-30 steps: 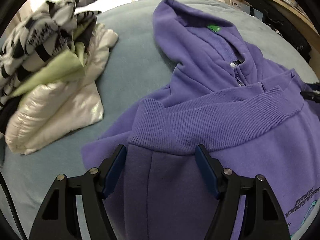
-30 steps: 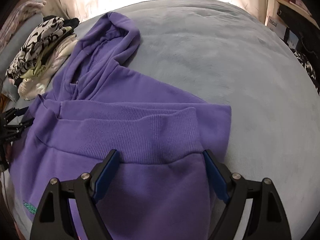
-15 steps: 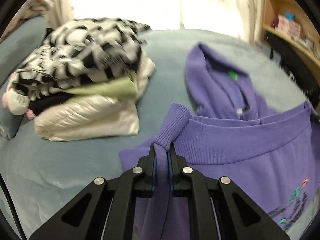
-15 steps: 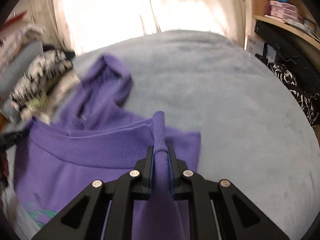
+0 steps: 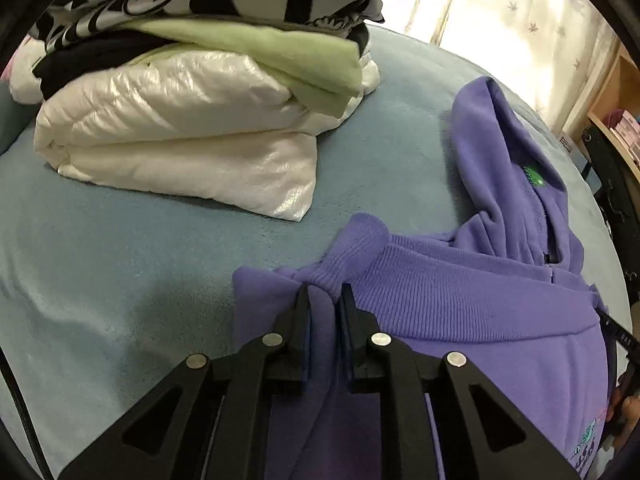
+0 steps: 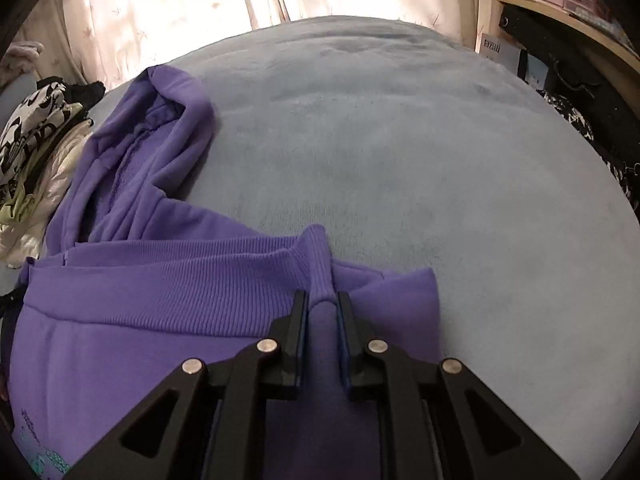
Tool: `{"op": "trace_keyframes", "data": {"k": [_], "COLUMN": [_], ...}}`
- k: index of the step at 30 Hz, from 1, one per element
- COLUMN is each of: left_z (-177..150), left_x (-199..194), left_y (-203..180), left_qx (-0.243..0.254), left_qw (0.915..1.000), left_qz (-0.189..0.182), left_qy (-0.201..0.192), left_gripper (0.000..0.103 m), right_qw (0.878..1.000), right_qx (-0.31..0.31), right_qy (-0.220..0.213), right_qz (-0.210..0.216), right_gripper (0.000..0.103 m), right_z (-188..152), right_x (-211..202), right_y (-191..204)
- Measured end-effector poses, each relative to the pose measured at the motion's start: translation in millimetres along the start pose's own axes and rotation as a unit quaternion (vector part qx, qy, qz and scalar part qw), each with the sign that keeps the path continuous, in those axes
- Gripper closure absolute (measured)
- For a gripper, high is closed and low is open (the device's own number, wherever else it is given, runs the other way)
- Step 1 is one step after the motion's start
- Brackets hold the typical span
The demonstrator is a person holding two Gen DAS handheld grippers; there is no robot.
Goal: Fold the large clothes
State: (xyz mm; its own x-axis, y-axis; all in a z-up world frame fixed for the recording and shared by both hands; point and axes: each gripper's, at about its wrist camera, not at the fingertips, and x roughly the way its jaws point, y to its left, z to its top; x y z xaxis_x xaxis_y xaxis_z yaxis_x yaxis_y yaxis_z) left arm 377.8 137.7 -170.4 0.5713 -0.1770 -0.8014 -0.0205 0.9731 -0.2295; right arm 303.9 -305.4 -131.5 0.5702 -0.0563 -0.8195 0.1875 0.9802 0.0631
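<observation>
A purple hoodie (image 5: 460, 304) lies on a blue-grey bed, folded so its ribbed hem band (image 5: 440, 292) lies across the chest below the hood (image 5: 500, 160). My left gripper (image 5: 325, 296) is shut on the hem's left corner. In the right wrist view the same hoodie (image 6: 140, 308) fills the lower left, with its hood (image 6: 160, 128) toward the far left. My right gripper (image 6: 322, 300) is shut on the hem's right corner (image 6: 316, 264).
A stack of folded clothes (image 5: 192, 92), white puffy jacket at the bottom and black-and-white print on top, sits on the bed (image 5: 120, 260) left of the hoodie; it also shows in the right wrist view (image 6: 32, 152). Shelves and dark clutter (image 6: 568, 64) stand at the right.
Both grippers closed from open onto the hoodie's hem corners a second ago. Since then they have shifted with the hem pinched; the left view has come closer to the clothes stack.
</observation>
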Motion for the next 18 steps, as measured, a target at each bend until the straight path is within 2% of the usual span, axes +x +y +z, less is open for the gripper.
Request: {"op": "trace_keyframes", "data": {"k": [2, 4, 5, 6, 8, 10, 11, 12, 14, 16, 18], "left_z": [0.3, -0.3, -1.8, -2.7, -0.2, 1.6, 3.0, 4.0, 6.7, 7.5, 6.9], "left_x": [-9.3, -19.9, -26.4, -34.1, -51.3, -59.7, -58.8, -57.5, -42.6, -28.0, -10.7], "left_y": [-6.4, -13.2, -17.6, -21.2, -22.3, -26.7, -29.1, -31.4, -47.2, -59.5, -63.2], "left_qx": [0.024, 0.052, 0.061, 0.069, 0.073, 0.062, 0.055, 0.051, 0.053, 0.065, 0.078], "left_qw": [0.9996, 0.9973, 0.9956, 0.9937, 0.9916, 0.9931, 0.9944, 0.9954, 0.9972, 0.9966, 0.9951], "left_qz": [0.016, 0.051, 0.067, 0.079, 0.079, 0.053, 0.042, 0.032, 0.011, 0.017, 0.046], "left_qy": [-0.001, -0.015, -0.025, -0.040, -0.073, -0.085, -0.080, -0.074, -0.052, -0.047, -0.041], "left_gripper": [0.081, 0.067, 0.057, 0.052, 0.052, 0.052, 0.055, 0.072, 0.093, 0.093, 0.093], "right_qw": [1.000, 1.000, 1.000, 0.999, 0.998, 0.996, 0.996, 0.996, 0.995, 0.993, 0.995], "right_qx": [0.005, 0.016, 0.023, 0.032, 0.051, 0.052, 0.043, 0.036, 0.014, -0.012, -0.027], "right_qy": [0.005, 0.008, 0.004, -0.003, -0.024, -0.034, -0.031, -0.026, -0.016, -0.002, 0.012], "right_qz": [0.015, 0.017, 0.014, 0.016, 0.040, 0.064, 0.071, 0.076, 0.101, 0.116, 0.094], "right_gripper": [0.086, 0.085, 0.085, 0.085, 0.084, 0.084, 0.084, 0.084, 0.084, 0.084, 0.084], "right_z": [2.2, 5.5, 6.7, 7.3, 7.7, 9.1, 10.2, 11.5, 12.3, 10.7, 6.9], "right_x": [-6.3, -15.5, -23.0, -30.1, -47.8, -55.7, -56.4, -55.1, -49.6, -37.5, -18.3], "right_y": [-4.4, -7.6, -7.5, -8.3, -3.0, 9.5, 21.4, 30.5, 56.7, 83.0, 96.1]}}
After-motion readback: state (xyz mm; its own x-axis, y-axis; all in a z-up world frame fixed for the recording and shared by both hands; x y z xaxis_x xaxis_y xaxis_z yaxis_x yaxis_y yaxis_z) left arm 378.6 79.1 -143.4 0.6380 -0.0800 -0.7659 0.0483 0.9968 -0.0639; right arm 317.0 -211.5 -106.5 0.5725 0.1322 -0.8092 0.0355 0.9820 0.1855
